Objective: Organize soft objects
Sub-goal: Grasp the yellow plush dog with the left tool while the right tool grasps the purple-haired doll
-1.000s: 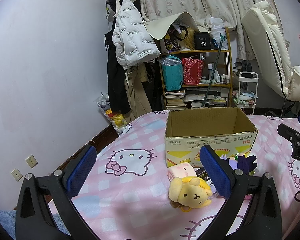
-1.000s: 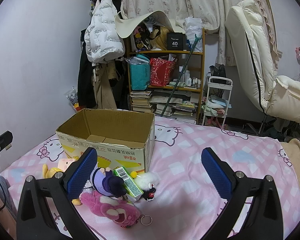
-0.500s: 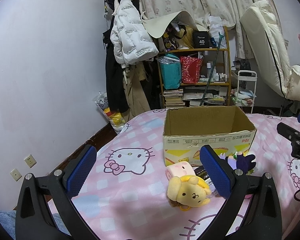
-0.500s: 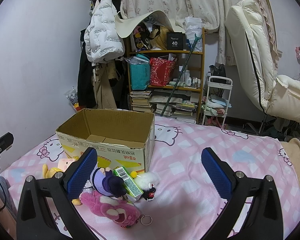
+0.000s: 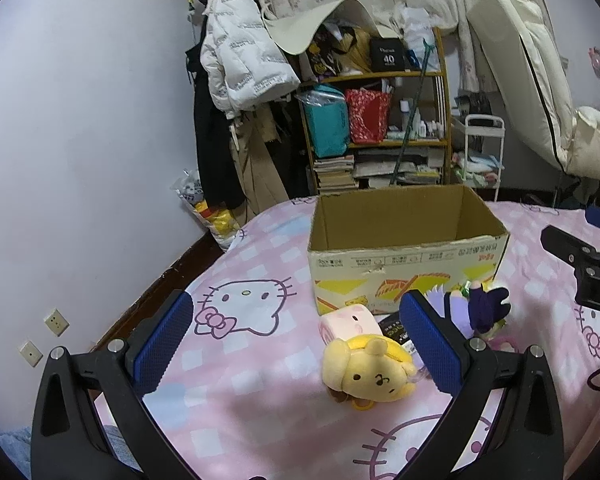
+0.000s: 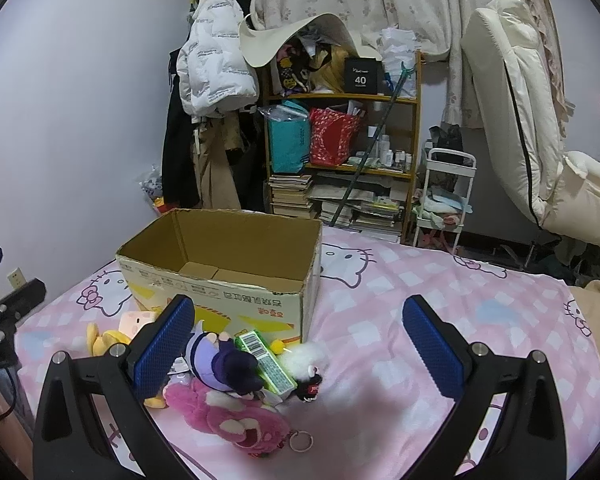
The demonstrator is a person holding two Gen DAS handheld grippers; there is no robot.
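An open cardboard box point(image 5: 404, 256) stands on the pink Hello Kitty bed; it also shows in the right wrist view point(image 6: 228, 264). In front of it lie soft toys: a yellow plush dog point(image 5: 370, 376), a pink roll plush point(image 5: 348, 322), a purple-and-navy doll point(image 6: 226, 364), a pink bear plush point(image 6: 228, 416), a small white plush point(image 6: 306, 360) and a green packet point(image 6: 266, 362). My left gripper point(image 5: 296, 344) is open and empty, the yellow dog near its right finger. My right gripper point(image 6: 298, 346) is open and empty above the toy pile.
A cluttered wooden shelf point(image 6: 340, 160) and hanging coats point(image 6: 216, 72) stand behind the bed. A white cart point(image 6: 446, 200) and a cream recliner point(image 6: 540, 140) are at the right. The wall point(image 5: 80, 140) runs along the bed's left edge.
The left gripper has shifted slightly, so the box and toys sit a little lower and left in its view. The right gripper has not visibly moved.
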